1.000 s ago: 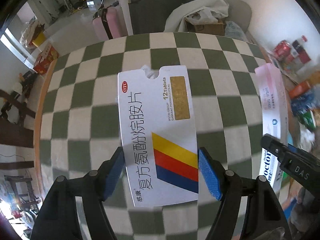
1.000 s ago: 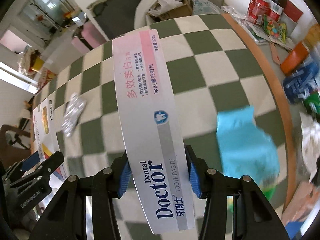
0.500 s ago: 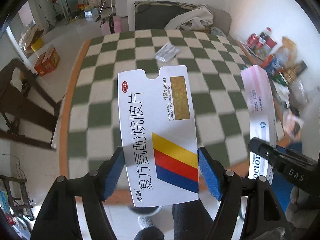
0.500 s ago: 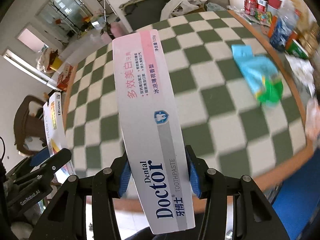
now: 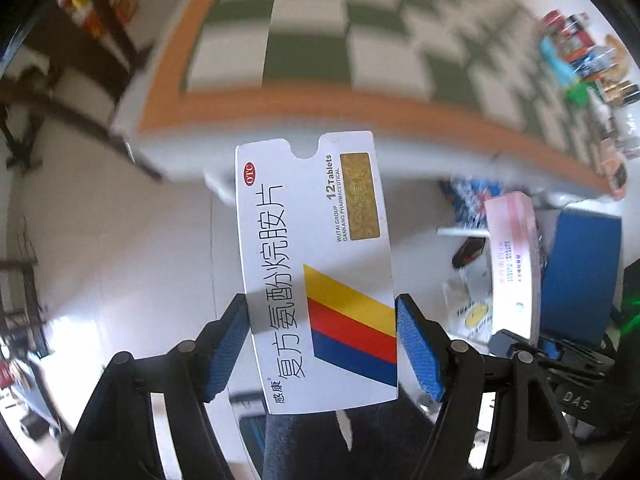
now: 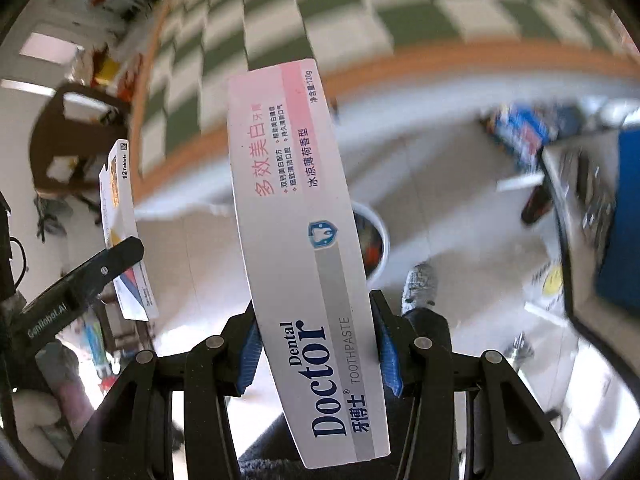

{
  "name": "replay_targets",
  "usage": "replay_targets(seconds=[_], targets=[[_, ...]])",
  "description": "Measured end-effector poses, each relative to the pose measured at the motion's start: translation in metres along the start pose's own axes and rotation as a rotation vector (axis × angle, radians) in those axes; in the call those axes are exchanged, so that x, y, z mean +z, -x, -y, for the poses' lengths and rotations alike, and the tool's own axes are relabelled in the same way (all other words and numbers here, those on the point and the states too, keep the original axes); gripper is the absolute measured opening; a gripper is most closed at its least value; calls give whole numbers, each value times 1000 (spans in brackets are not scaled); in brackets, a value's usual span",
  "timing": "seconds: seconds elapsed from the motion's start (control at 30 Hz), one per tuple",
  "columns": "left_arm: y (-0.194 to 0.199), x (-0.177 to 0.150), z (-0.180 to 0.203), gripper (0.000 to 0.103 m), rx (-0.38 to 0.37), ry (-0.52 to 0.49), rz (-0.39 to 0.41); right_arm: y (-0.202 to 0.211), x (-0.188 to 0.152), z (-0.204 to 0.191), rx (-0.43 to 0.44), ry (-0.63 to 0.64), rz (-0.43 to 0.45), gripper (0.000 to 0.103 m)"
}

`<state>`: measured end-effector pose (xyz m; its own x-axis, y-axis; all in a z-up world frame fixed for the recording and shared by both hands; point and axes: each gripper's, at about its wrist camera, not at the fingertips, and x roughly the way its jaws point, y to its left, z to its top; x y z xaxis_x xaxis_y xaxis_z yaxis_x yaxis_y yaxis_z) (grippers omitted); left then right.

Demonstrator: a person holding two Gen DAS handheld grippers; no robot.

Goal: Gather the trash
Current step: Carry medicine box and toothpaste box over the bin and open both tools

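Note:
My left gripper (image 5: 320, 344) is shut on a white medicine box (image 5: 316, 264) with yellow, red and blue stripes, held off the table over the floor. My right gripper (image 6: 316, 352) is shut on a long white-and-pink Dental Doctor toothpaste box (image 6: 304, 224). The toothpaste box also shows in the left wrist view (image 5: 514, 264), and the medicine box in the right wrist view (image 6: 122, 232). A white bin (image 6: 374, 240) stands on the floor, partly hidden behind the toothpaste box.
The green-and-white checkered table with an orange rim (image 5: 360, 108) lies ahead and above, blurred. Packets and cans sit at its right end (image 5: 580, 56). A blue object (image 5: 580, 272) stands at the right. A dark chair (image 6: 76, 136) is at the left. The person's shoe (image 6: 420, 284) is below.
Both grippers have pulled back off the table and tilted down toward the floor, still holding their boxes. The table has slid up in both views and the bin has come into sight.

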<state>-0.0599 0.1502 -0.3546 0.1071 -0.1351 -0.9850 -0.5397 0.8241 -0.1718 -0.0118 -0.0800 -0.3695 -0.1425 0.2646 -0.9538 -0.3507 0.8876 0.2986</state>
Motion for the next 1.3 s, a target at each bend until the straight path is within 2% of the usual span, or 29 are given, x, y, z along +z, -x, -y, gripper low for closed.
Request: replay_targets(seconds=[0.1, 0.2, 0.37, 0.47, 0.53, 0.57, 0.67, 0.7, 0.73, 0.77, 0.83, 0.93, 1.07, 1.3], targets=[[-66, -8, -11, 71, -5, 19, -72, -54, -13, 10, -19, 3, -62, 51], [-138, -7, -20, 71, -24, 37, -130, -138, -16, 30, -23, -10, -151, 51], [-269, 5, -43, 72, -20, 79, -213, -266, 7, 62, -39, -16, -232, 51], [-316, 15, -50, 75, -26, 105, -214, -338, 24, 80, -41, -19, -274, 51], [-343, 21, -53, 91, -12, 110, -209, -376, 36, 90, -50, -10, -292, 51], [-356, 24, -54, 96, 1, 111, -212, -394, 41, 95, -55, -5, -289, 52], [-368, 25, -54, 99, 22, 112, -201, -436, 52, 102, -51, 6, -317, 53], [-369, 24, -55, 99, 38, 109, -192, -444, 54, 103, -48, 12, -324, 54], [-367, 22, -58, 99, 45, 109, -184, -451, 55, 103, -54, 24, -320, 69], [-363, 20, -57, 99, 50, 107, -160, -453, 57, 103, -66, 34, -313, 90], [-359, 19, -57, 99, 74, 100, -134, -450, 56, 98, -76, 50, -295, 102], [-344, 12, -62, 99, 111, 103, -110, -433, 56, 91, -135, 97, -248, 102], [-328, 6, -67, 99, 115, 113, -115, -409, 57, 84, -217, 146, -191, 103], [-296, -15, -56, 99, 114, 112, -128, -364, 53, 83, -269, 154, -133, 103]])
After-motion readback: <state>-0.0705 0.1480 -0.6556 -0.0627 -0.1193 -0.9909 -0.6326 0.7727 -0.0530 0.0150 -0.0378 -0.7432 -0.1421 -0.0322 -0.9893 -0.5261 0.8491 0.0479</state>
